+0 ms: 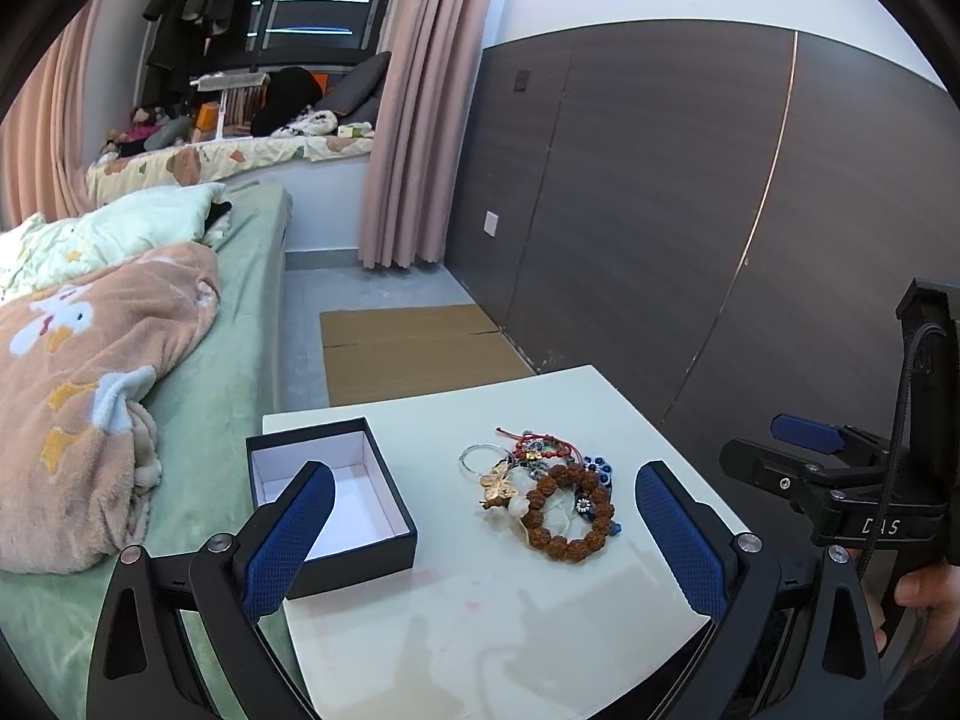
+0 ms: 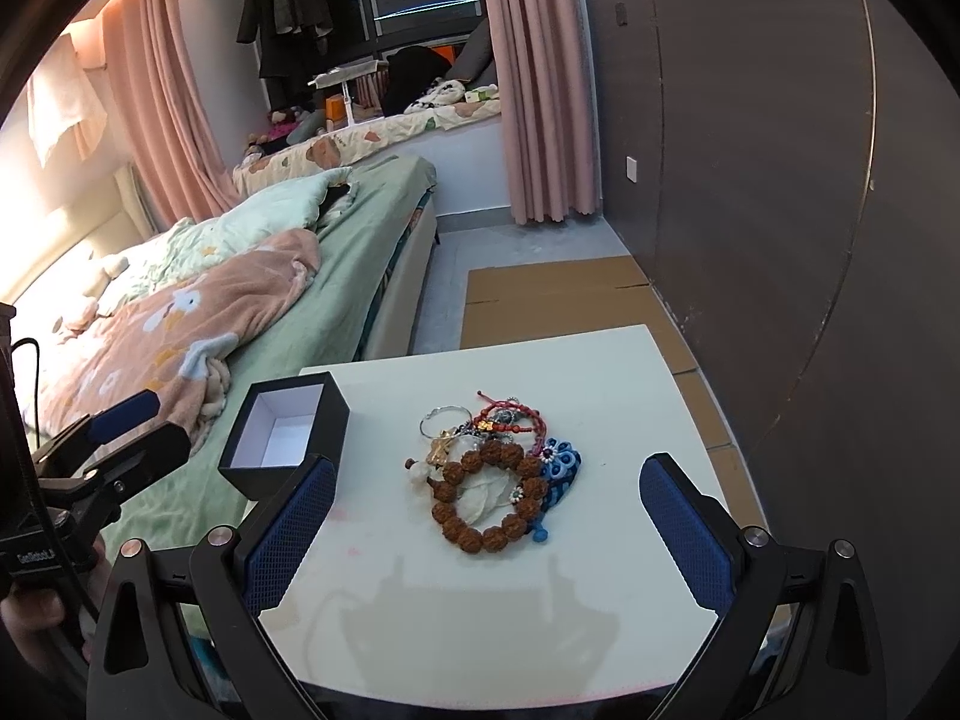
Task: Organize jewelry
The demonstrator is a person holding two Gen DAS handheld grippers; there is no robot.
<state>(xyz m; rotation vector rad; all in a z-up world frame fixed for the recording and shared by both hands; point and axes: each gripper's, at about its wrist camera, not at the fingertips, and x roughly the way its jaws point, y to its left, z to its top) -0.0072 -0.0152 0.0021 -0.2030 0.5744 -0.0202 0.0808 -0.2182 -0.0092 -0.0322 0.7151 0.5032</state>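
Bench (image 1: 480,630) — jewelry pile (image 1: 549,489) beside open box (image 1: 330,495); both tongs (left (image 1: 485,531), right (image 2: 489,531)) gaped wide, empty.

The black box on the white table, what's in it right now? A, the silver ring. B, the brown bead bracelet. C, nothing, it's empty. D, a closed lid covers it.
C: the black box stands open showing only its bare white lining, while the brown bead bracelet and silver ring lie in the pile on the table.
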